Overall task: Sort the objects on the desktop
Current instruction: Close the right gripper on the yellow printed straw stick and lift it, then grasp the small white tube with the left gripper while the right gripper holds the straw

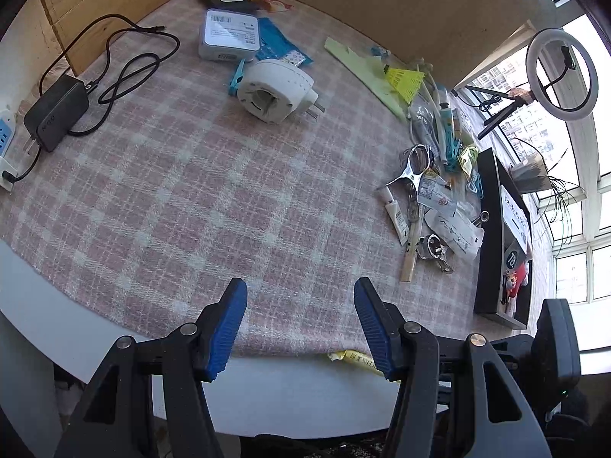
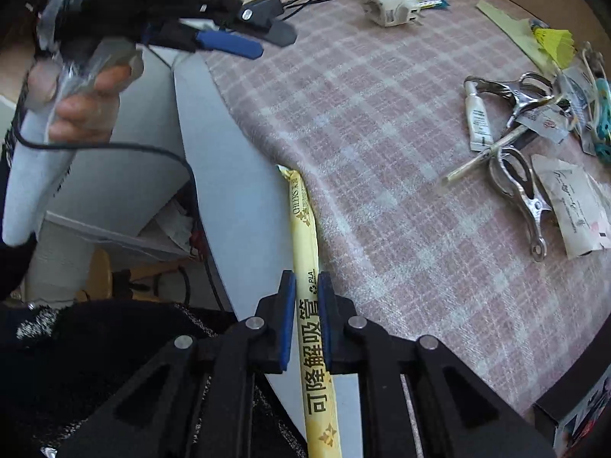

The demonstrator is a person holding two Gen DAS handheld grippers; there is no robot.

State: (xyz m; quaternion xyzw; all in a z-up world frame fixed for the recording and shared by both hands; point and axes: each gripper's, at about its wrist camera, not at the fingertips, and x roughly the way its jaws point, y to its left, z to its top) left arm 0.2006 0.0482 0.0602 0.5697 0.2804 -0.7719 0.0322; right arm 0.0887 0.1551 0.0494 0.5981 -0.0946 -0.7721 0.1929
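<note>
My right gripper pinches a yellow paper-wrapped straw between its blue pads, low in the right wrist frame, where the straw runs along the edge of the pink plaid cloth. The left wrist view shows only a scrap of that straw at bottom centre, behind my left gripper, whose jaws stand wide with nothing between them. That view alone shows the black power adapter at the left and the ring light at upper right. Both views catch the white plug and the metal clips.
</note>
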